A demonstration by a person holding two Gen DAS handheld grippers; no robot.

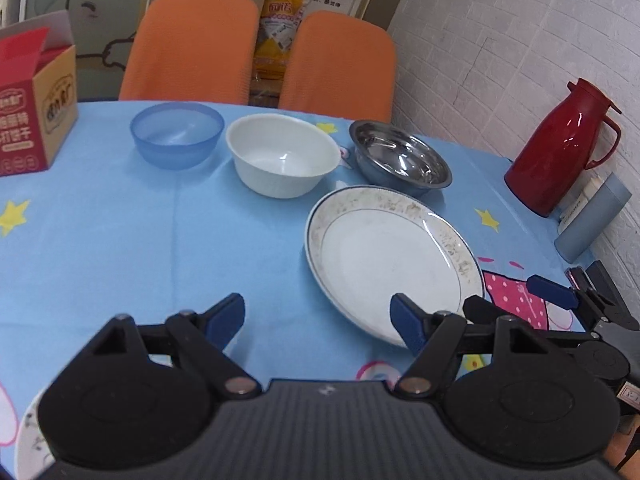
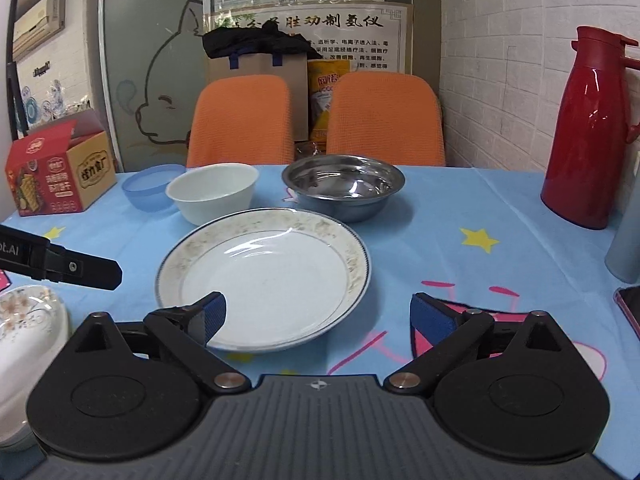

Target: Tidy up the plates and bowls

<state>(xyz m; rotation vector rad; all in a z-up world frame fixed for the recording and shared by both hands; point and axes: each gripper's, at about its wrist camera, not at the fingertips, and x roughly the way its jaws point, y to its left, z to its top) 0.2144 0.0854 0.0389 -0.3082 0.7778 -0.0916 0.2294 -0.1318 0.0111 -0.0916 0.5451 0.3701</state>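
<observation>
Your left gripper (image 1: 318, 320) has its fingers spread wide with nothing between them, and your right gripper (image 2: 318, 316) is spread the same way, empty. At the lower left edge of both views a white dish with a flower print (image 2: 28, 320) is cut off by the frame and partly hidden behind the gripper body, so you cannot tell whether it is a plate or a bowl. The large plate (image 2: 264, 276) lies just ahead of your right gripper, its near rim under the left finger; from your left gripper it sits ahead and to the right. Beyond it stand the blue bowl (image 1: 177, 134), the white bowl (image 1: 282, 156) and the steel bowl (image 1: 400, 158), in a row from left to right. Far left, the red carton (image 2: 60, 172) carries Chinese print too small to read. The wall poster (image 2: 312, 36) shows large Chinese characters. Far right stands a red jug (image 2: 588, 128), its handle cut off.
</observation>
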